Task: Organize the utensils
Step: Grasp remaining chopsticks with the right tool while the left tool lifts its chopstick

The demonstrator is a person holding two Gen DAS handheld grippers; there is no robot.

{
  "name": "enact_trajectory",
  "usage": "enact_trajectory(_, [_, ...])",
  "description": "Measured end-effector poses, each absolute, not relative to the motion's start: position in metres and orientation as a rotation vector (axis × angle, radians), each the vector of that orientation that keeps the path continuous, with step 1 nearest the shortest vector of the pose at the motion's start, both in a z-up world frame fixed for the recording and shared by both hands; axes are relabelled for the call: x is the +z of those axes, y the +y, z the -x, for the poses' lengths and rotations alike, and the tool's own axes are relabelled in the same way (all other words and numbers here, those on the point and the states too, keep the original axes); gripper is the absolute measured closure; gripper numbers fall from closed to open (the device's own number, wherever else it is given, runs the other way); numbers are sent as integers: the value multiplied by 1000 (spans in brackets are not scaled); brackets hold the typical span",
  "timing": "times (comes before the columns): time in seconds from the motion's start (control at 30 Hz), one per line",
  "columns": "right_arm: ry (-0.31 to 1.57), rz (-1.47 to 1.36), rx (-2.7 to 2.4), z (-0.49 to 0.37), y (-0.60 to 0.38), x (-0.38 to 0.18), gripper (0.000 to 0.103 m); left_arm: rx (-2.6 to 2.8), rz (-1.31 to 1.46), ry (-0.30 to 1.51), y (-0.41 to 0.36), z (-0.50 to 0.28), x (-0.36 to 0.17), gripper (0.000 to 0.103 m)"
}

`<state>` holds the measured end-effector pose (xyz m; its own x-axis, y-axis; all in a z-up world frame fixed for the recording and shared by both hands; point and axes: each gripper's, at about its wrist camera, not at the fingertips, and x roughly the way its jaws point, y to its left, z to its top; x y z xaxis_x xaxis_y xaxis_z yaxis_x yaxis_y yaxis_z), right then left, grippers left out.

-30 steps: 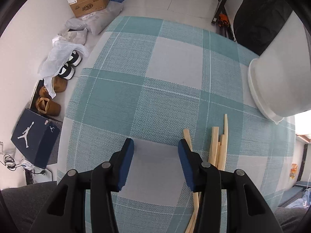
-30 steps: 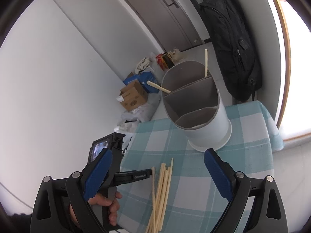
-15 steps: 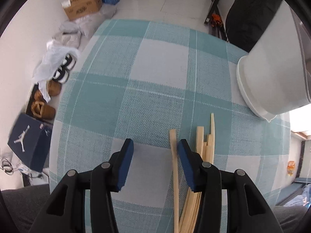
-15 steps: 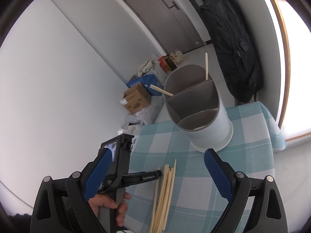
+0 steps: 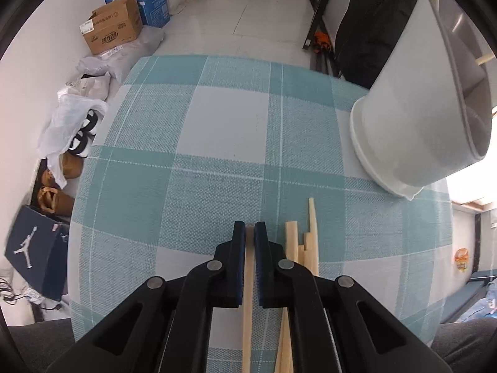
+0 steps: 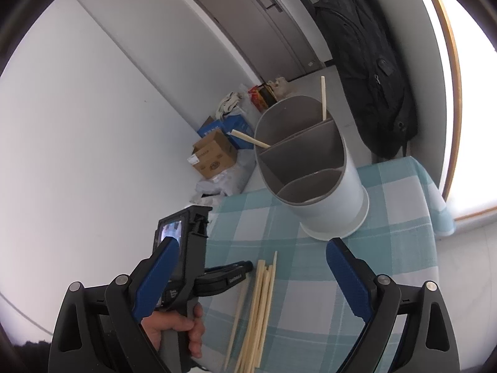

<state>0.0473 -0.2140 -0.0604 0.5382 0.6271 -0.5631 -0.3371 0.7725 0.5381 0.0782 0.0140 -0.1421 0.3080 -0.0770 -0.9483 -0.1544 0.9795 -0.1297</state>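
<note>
Checked tablecloth (image 5: 223, 124), chopstick (image 5: 247, 295) clamped in left claw (image 5: 250, 233)

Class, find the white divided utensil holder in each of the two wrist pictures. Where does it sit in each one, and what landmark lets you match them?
Left wrist view: the utensil holder fills the upper right, leaning toward the edge.
Right wrist view: the utensil holder stands at centre, with two chopsticks in its back compartment.
Shared landmark: the loose chopsticks lying on the checked tablecloth.

cardboard box (image 5: 113, 32), blue shoebox (image 5: 34, 248), black backpack (image 6: 371, 65), grey door (image 6: 257, 21).
</note>
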Motion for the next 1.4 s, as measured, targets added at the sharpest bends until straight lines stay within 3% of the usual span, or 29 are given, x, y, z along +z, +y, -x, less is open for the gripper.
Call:
enact_trajectory(0.2, [883,-374,574,-52,-208,-79,9,-1,297,1093,31,-65,-111,101])
enact_trajectory(0.27, [914,-351,583,-54,-201,-87,16,-26,332,1013,33,-57,-96,101])
enact_trajectory(0.43, [1038,-262,617,-60,-174,-111,52,-68,387,901,41,-41,-70,101])
enact_trajectory(0.6, [1093,-181,627,-65,-150,-120,62,-76,413,833,62,-33,-69,101])
enact_trajectory(1.17, [1345,204,538,-124,-43,-177,65,-91,526,718,111,-15,-55,101])
enact_trajectory(1.33, [1352,233,488,-129,-40,-181,92,-91,552,722,118,-16,-55,101])
enact_trajectory(1.4, [1355,204,500,-129,-44,-179,94,-95,564,723,119,-16,-55,101])
